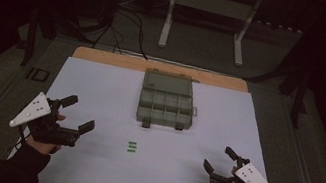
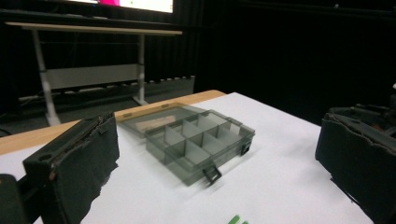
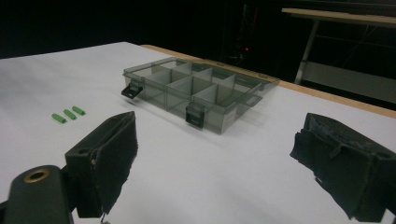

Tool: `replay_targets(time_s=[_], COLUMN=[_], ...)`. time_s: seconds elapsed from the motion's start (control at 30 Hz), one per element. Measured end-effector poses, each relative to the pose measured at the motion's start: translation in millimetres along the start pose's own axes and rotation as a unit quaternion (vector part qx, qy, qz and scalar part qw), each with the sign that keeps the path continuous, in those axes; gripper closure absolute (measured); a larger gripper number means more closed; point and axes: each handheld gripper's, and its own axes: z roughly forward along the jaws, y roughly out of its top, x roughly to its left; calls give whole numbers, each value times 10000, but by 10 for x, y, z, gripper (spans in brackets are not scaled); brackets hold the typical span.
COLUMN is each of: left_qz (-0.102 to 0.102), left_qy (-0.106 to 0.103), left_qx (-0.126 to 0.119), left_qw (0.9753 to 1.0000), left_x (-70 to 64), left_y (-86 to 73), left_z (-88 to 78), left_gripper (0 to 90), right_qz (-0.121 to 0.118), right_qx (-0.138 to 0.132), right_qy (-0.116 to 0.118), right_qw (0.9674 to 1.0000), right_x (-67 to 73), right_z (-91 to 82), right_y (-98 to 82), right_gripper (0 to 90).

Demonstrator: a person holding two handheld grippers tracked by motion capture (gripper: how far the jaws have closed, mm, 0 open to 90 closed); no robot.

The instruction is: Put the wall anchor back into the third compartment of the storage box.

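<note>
Left tool: your left tool [image 1: 80, 113] hung wide open and empty over the left part of the white surface [image 1: 100, 90], jaws aimed toward the middle.
Which hand was nearer: the green pieces [image 1: 131, 147] lay to the right of your left tool and a little nearer to you than its tips; they sat near it, while your right tool stood farther off, so the left looked the likelier hand for the pick.
Green pieces: three short green sticks lay side by side, just beside each other, each one's long axis running left to right across the surface; they looked small and light.
Box: the smoky clear compartment box [image 1: 166, 103] stood beyond the pieces, well apart from them, its lid [image 1: 169, 81] thrown back flat on the far side, two dark latches on the near wall, the compartments looking empty.
Right tool: your right tool [image 1: 219, 159] also hung wide open, holding nothing, low over the right part of the surface, with the pieces away to its left.
</note>
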Motion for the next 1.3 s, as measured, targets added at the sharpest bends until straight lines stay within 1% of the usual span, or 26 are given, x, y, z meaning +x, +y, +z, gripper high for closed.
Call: replay_targets(time_s=[0.1,0.13,0.17,0.27,0.33,0.43,0.47,0.5,0.53,0.57,0.6,0.63,0.67,0.7,0.8,0.83,0.87,0.9,0.93,1.07,1.1,1.13,1.17,1.2,1.27,1.3], left_qz=[37,37,73,161,234,324,324,369,369,391,391,402,402,414,440,440,465,465,501,517,517,531,517,510,491,526], left_qy=[-215,-215,-318,-508,-586,-721,-721,-787,-787,-894,-894,-952,-952,-1002,-1073,-1073,-1112,-1112,-1165,-1277,-1277,-1285,-1313,-1342,-1417,-1439], left_qx=[48,48,114,240,346,547,547,682,682,778,778,904,904,983,1129,1129,1177,1177,1297,1526,1526,1651,1699,1790,1908,1992], left_qw=[9998,9998,9994,9983,9974,9954,9954,9939,9939,9922,9922,9905,9905,9892,9868,9868,9857,9857,9834,9786,9786,9764,9753,9733,9701,9679], left_x=[5,5,-2,-19,-32,-36,-36,-34,-34,-28,-28,-27,-27,-23,-23,-23,-23,-23,-24,-8,-8,3,9,18,21,15], left_y=[65,65,92,109,106,81,81,54,54,20,20,-16,-16,-50,-111,-111,-133,-133,-193,-295,-295,-343,-364,-398,-447,-478], left_z=[99,99,180,316,413,563,563,661,661,752,752,839,839,911,1014,1014,1042,1042,1105,1170,1170,1190,1197,1208,1226,1239], left_gripper=[0,0,0,0,0,0,0,0,0,0,0,0,0,0,15,19,19,25,44,66,85,107,107,122,149,160], right_qz=[-2,6,11,1,-1,17,17,44,44,47,47,50,50,53,57,57,59,59,68,70,70,78,78,74,86,80], right_qx=[-12,-16,-14,-7,0,-8,-8,-8,-8,0,0,1,1,9,1,1,4,4,17,30,30,33,33,35,34,43], right_qy=[27,38,47,55,56,73,73,87,87,94,94,109,109,109,113,113,114,114,134,146,146,157,157,159,176,171], right_qw=[10000,10000,10000,10000,10000,10000,10000,10000,10000,9999,9999,9999,9999,9999,9999,9999,9999,9999,9999,9999,9999,9998,9998,9998,9998,9998], right_x=[3,4,5,7,5,2,2,0,0,1,1,2,2,2,-1,-1,-2,-2,-4,-2,-2,-1,-1,-1,-1,0], right_z=[11,15,18,22,24,22,22,22,22,24,24,28,28,29,27,27,25,25,27,29,29,30,30,31,35,36], right_y=[3,4,4,5,3,1,1,-1,-1,-3,-3,-6,-6,-8,-10,-10,-10,-10,-15,-18,-18,-19,-19,-19,-22,-22], right_gripper=[116,116,116,116,116,116,116,116,116,116,116,116,116,116,116,116,116,116,116,116,116,117,117,116,116,117])
